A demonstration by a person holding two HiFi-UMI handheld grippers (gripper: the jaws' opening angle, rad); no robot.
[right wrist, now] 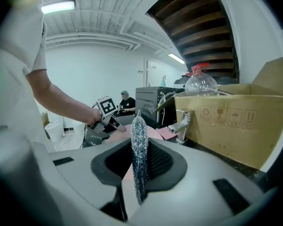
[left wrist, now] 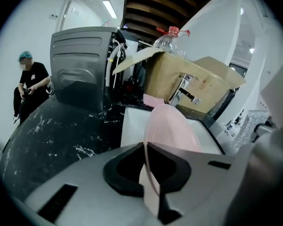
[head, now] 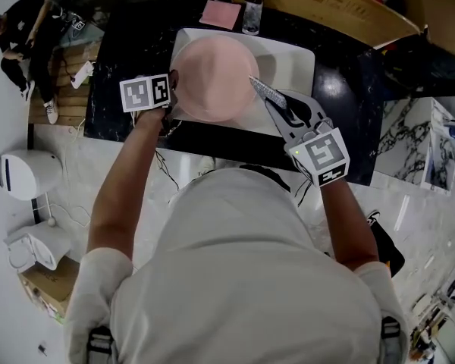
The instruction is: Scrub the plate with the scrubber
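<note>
Black marble counter (head: 129, 55), white sink (head: 299, 55) set in it, pink cloth (head: 221, 14), clear bottle (head: 251, 15)

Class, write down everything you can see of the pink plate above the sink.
The pink plate is round, pale and plain, with a smooth, matte look, perhaps plastic. It is held tilted up on edge over the white sink, not lying flat. The left claw is shut on its thin rim at the left side. The scrubber, gripped in the right claw, reaches its right edge; contact there cannot be confirmed. No dirt or chips show.
</note>
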